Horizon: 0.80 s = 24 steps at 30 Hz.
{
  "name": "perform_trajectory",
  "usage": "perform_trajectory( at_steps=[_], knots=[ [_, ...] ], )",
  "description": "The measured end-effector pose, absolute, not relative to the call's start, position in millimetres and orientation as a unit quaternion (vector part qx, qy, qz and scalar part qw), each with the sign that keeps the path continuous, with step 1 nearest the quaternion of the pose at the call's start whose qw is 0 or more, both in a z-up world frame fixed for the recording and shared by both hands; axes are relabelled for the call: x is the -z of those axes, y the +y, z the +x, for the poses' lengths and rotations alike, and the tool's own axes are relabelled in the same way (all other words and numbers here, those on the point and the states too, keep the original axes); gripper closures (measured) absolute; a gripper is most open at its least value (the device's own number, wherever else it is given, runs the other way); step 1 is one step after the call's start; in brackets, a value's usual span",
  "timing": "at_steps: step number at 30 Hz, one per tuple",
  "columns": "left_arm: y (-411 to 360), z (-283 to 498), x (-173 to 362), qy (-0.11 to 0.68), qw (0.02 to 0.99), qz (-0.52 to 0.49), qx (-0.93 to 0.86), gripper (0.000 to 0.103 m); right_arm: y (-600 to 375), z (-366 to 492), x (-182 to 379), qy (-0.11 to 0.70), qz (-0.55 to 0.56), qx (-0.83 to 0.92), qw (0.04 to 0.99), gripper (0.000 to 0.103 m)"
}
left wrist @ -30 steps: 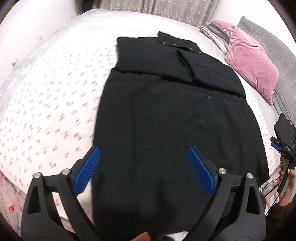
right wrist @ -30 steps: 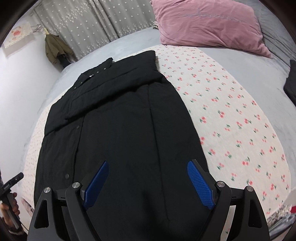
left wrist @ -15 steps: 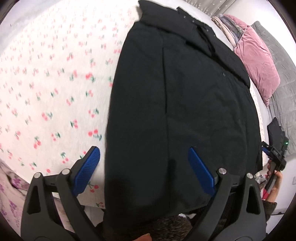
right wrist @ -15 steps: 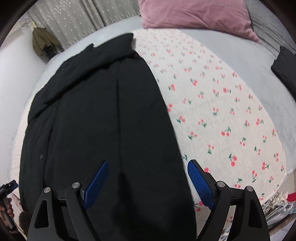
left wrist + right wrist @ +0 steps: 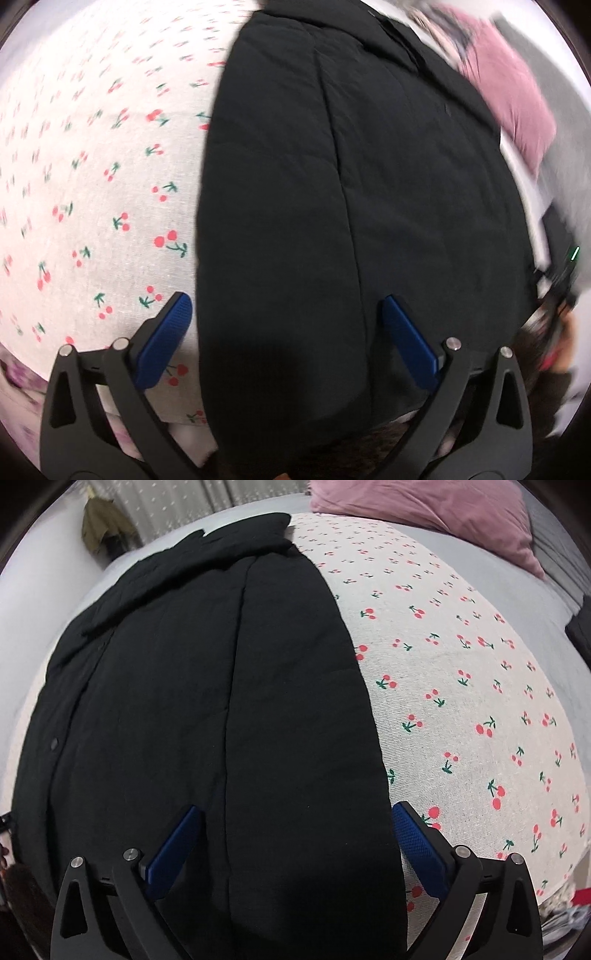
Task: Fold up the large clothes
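Your left claw (image 5: 284,332) and right claw (image 5: 295,843) both gape wide, having just opened further, gripping nothing. Each hangs above the black coat (image 5: 207,709) spread flat on the bed (image 5: 461,701).

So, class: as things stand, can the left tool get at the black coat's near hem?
Probably yes: the left tool stands open above the black coat, astride its side edge, with nothing between them.
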<state>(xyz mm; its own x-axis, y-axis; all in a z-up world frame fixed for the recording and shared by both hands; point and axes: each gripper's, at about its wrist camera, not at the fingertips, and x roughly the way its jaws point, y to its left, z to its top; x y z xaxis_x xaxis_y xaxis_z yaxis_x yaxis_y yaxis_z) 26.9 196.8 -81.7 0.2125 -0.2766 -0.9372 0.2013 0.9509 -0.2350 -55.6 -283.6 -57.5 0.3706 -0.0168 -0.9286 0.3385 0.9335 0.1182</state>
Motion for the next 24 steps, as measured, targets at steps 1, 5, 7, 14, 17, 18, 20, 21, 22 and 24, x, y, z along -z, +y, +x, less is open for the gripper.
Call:
perform_trajectory(
  at_steps=[1, 5, 7, 14, 17, 18, 20, 21, 22, 24],
  knots=[
    [193.0, 25.2, 82.3, 0.607, 0.780, -0.012, 0.152, 0.001, -283.0, -55.0, 57.4, 0.553, 0.143, 0.107, 0.814, 0.000],
    [185.5, 25.0, 82.0, 0.609, 0.778, 0.006, 0.151, 0.001, -282.8, -55.5, 56.4, 0.564, 0.135, 0.096, 0.809, 0.000],
    [189.4, 26.9, 80.1, 0.608, 0.777, -0.018, 0.159, 0.001, -283.3, -59.9, 55.0, 0.561, 0.141, 0.088, 0.811, 0.000],
    [210.4, 28.7, 75.5, 0.596, 0.754, -0.130, 0.244, 0.011, -299.5, -87.0, 48.6, 0.520, 0.231, -0.027, 0.822, 0.004],
    [226.0, 32.7, 80.8, 0.587, 0.739, -0.200, 0.265, 0.027, -319.5, -99.6, 51.5, 0.494, 0.301, -0.060, 0.814, 0.025],
    [230.4, 34.2, 83.5, 0.586, 0.734, -0.219, 0.266, 0.030, -328.1, -103.8, 55.2, 0.485, 0.337, -0.070, 0.804, 0.036],
    [238.7, 35.4, 86.6, 0.583, 0.725, -0.253, 0.265, 0.042, -338.6, -107.3, 64.3, 0.476, 0.385, -0.086, 0.786, 0.047],
    [244.6, 35.6, 89.8, 0.582, 0.722, -0.265, 0.264, 0.046, -341.0, -107.9, 68.1, 0.473, 0.394, -0.088, 0.783, 0.052],
    [247.8, 35.2, 92.1, 0.582, 0.721, -0.272, 0.261, 0.055, -342.9, -108.8, 68.6, 0.471, 0.398, -0.087, 0.783, 0.054],
    [253.7, 32.7, 95.1, 0.583, 0.718, -0.283, 0.255, 0.068, -344.3, -111.5, 71.8, 0.465, 0.405, -0.093, 0.782, 0.058]
  ],
)
